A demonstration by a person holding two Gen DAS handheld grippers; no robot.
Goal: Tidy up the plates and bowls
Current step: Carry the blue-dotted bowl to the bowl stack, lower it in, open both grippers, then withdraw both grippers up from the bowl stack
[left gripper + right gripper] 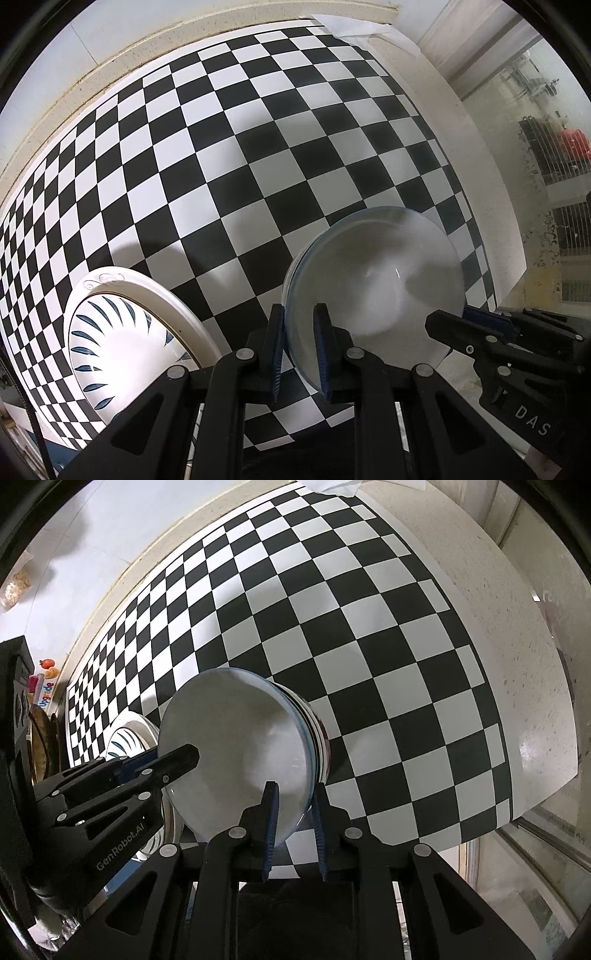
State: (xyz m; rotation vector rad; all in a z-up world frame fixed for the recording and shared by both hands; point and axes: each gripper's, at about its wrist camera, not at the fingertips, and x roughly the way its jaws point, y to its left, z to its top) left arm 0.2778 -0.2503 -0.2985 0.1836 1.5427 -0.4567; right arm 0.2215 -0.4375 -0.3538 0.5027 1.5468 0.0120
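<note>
Checkered cloth (258, 147) covers pale speckled counter (517, 664), black and white squares. White wall (92, 29) behind counter's raised back edge. Folded white paper (354, 26) at cloth's far corner. Glass pane (546, 147) to right, red object behind it. Small colourful items (46, 679) at far left, blurred. Soft shadows on cloth.

A black-and-white checkered mat (236, 147) fills most of the left wrist view, lying on a speckled cream stone counter (524, 686). A crumpled white sheet (354, 26) sits at the mat's top edge. Small orange fruit-shaped figures (50, 667) show at the right view's left edge.
</note>
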